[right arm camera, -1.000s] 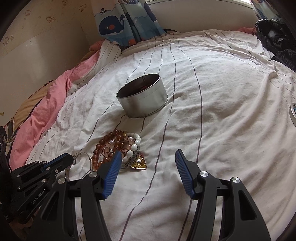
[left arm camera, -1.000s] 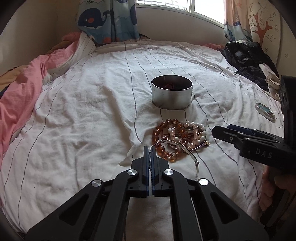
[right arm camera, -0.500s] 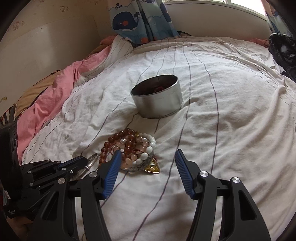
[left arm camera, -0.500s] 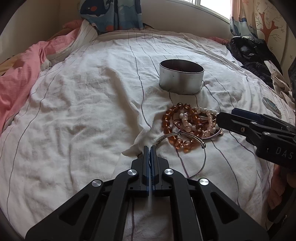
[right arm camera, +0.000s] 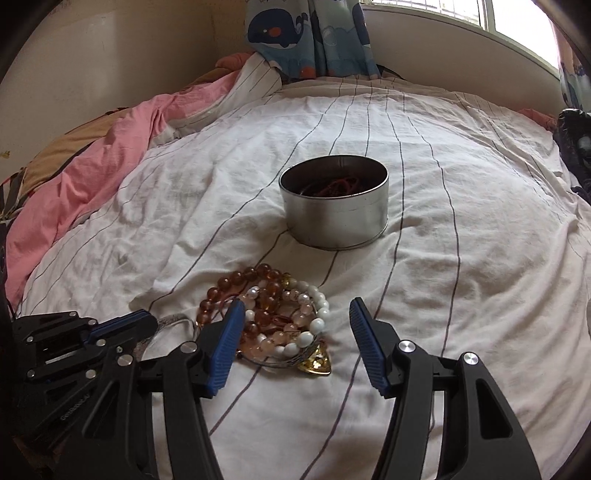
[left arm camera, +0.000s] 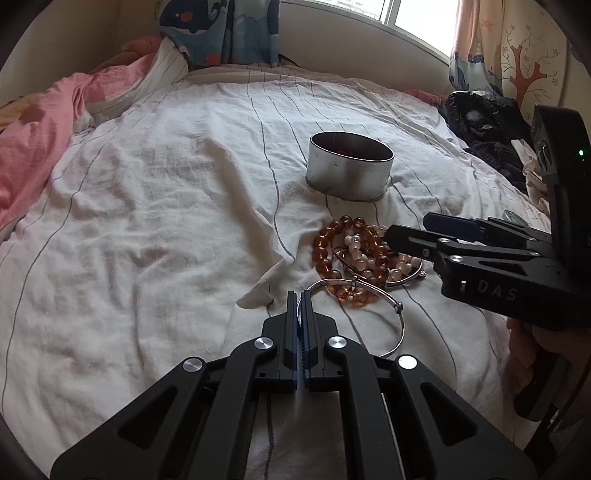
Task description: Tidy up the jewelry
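A round silver tin (left arm camera: 349, 171) stands on the striped white bedsheet (left arm camera: 166, 221), with red jewelry inside it in the right wrist view (right arm camera: 334, 201). In front of it lies a pile of amber and white bead bracelets (left arm camera: 356, 254) (right arm camera: 275, 314) with a gold pendant (right arm camera: 316, 363). My left gripper (left arm camera: 300, 295) is shut on a thin silver bangle (left arm camera: 384, 306) at the near edge of the pile. My right gripper (right arm camera: 293, 314) is open and empty, low over the pile, with its left finger (right arm camera: 225, 343) over the beads. It also shows in the left wrist view (left arm camera: 436, 229).
A pink blanket (left arm camera: 33, 136) lies bunched along the left of the bed. Dark clothes (left arm camera: 484, 122) lie at the far right. A small round lid (left arm camera: 513, 218) lies behind the right gripper. Whale-print curtains (right arm camera: 306, 33) hang at the head of the bed.
My left gripper stayed shut on the silver bangle and dropped lower and nearer the bed. My right gripper moved forward over the bead pile and stayed open.
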`<move>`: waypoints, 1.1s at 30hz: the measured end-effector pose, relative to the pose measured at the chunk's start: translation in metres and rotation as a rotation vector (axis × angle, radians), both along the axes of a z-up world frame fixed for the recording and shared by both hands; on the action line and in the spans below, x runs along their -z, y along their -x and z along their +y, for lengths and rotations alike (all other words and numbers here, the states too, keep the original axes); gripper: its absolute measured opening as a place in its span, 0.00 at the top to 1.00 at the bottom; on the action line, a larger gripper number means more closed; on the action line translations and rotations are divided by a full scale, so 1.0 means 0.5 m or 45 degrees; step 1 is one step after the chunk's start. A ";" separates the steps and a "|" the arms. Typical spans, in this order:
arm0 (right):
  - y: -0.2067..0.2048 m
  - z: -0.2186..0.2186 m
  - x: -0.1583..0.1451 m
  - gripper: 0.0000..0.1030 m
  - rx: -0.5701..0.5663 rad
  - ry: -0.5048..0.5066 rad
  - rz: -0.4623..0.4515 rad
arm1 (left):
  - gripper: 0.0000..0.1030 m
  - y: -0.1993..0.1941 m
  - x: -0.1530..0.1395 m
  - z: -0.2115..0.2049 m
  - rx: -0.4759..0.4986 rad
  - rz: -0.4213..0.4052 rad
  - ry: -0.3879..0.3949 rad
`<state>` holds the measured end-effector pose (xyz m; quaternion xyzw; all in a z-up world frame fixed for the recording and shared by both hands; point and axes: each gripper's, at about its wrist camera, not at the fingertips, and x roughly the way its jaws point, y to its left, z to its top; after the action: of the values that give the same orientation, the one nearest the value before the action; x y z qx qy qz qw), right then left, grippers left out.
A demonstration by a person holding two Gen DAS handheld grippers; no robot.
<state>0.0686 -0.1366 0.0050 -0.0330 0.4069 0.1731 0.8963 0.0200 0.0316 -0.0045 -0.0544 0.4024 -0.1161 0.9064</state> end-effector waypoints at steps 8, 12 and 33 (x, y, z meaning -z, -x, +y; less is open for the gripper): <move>-0.035 -0.014 0.007 0.47 0.021 -0.002 0.049 | 0.96 0.013 -0.037 -0.004 0.026 -0.149 0.054; -0.035 -0.039 0.025 0.48 0.082 0.009 0.083 | 0.94 -0.006 -0.006 -0.024 0.064 -0.036 0.010; -0.037 0.004 -0.024 0.98 -0.087 -0.015 0.014 | 0.94 -0.002 0.008 0.002 0.010 -0.008 0.024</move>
<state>0.0871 -0.1344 0.0169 -0.0406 0.4093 0.2063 0.8878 0.0212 0.0326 -0.0087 -0.0611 0.3987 -0.1235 0.9067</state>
